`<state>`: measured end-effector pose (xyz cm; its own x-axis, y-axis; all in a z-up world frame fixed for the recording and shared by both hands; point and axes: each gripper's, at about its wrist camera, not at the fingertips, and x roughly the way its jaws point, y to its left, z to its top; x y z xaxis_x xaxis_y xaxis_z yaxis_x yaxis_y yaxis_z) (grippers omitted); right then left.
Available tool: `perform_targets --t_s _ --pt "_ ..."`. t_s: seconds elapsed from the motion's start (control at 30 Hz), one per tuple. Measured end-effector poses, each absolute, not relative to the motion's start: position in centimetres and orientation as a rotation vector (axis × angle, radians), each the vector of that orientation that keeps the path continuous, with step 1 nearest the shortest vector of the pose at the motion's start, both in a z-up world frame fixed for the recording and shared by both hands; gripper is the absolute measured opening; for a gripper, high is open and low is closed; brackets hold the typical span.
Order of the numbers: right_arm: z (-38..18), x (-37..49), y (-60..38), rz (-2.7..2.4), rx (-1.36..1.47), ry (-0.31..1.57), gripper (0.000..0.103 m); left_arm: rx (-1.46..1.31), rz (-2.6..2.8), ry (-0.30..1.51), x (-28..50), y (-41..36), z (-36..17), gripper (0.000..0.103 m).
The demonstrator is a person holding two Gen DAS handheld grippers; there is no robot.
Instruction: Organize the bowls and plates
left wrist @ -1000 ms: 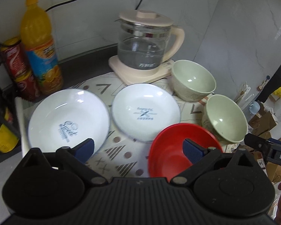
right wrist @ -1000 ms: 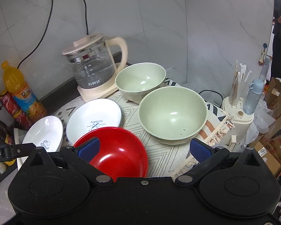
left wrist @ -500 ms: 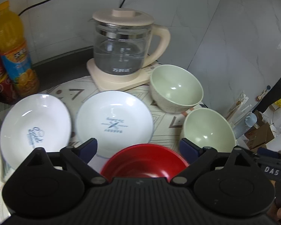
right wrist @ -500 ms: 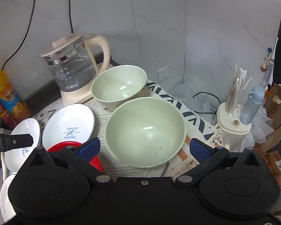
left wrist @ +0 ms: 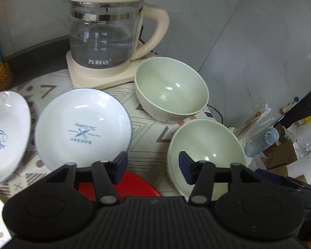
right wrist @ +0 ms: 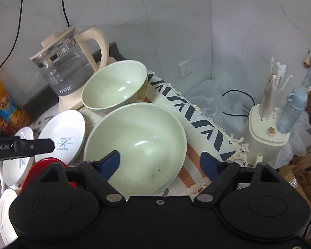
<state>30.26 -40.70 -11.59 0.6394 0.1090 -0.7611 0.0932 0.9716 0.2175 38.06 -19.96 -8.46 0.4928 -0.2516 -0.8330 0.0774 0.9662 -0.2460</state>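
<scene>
Two pale green bowls stand on a patterned mat: a near one (left wrist: 209, 145) (right wrist: 139, 143) and a far one (left wrist: 172, 89) (right wrist: 114, 85) by the kettle. Two white plates lie left of them, one with a crossed-cutlery print (left wrist: 83, 126) (right wrist: 64, 137), one at the far left (left wrist: 4, 137) (right wrist: 18, 161). A red bowl (left wrist: 134, 184) (right wrist: 41, 170) sits close under the left gripper. My left gripper (left wrist: 153, 166) is open and empty, over the gap between printed plate and near green bowl. My right gripper (right wrist: 159, 164) is open, its fingers straddling the near green bowl's right side.
A glass kettle (left wrist: 105, 35) on a cream base stands at the back. An orange drink bottle (right wrist: 4, 101) and cans are at the left. A cream appliance (right wrist: 265, 134) with a blue bottle and sticks sits right of the mat. Another plate edge (right wrist: 4, 211) shows at lower left.
Both grippers have moved forward and rightward toward the green bowls. The left gripper's fingers have narrowed. The red bowl has slid under the left gripper's view.
</scene>
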Motion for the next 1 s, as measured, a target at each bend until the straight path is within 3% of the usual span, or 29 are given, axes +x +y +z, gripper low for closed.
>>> perform_targets --t_s 0.27,0.5,0.67,0.73,0.8,1.0 --pt "-13.2 32.4 -42.6 0.072 0.262 0.931 0.057 -0.222 -0.189 1.101 40.0 -22.1 -10.5 0.031" --pt "-14.5 33.6 -43.4 0.128 0.287 0.982 0.032 -0.237 -0.167 1.164 41.1 -23.3 -12.5 0.012" --pt "-15.3 34.1 -43.3 0.144 0.267 1.016 0.026 -0.228 -0.148 1.179 41.5 -23.6 -13.0 0.009" --pt "-15.5 34.3 -43.3 0.134 0.250 1.017 0.017 -0.241 -0.150 1.178 41.6 -23.4 -12.8 0.009" --pt "-15.4 34.4 -43.7 0.142 0.262 1.013 0.013 -0.242 -0.152 1.172 41.6 -23.4 -12.5 0.009" --pt "-14.2 34.4 -43.6 0.148 0.239 0.980 0.014 -0.252 -0.160 1.149 41.4 -23.1 -11.3 0.009"
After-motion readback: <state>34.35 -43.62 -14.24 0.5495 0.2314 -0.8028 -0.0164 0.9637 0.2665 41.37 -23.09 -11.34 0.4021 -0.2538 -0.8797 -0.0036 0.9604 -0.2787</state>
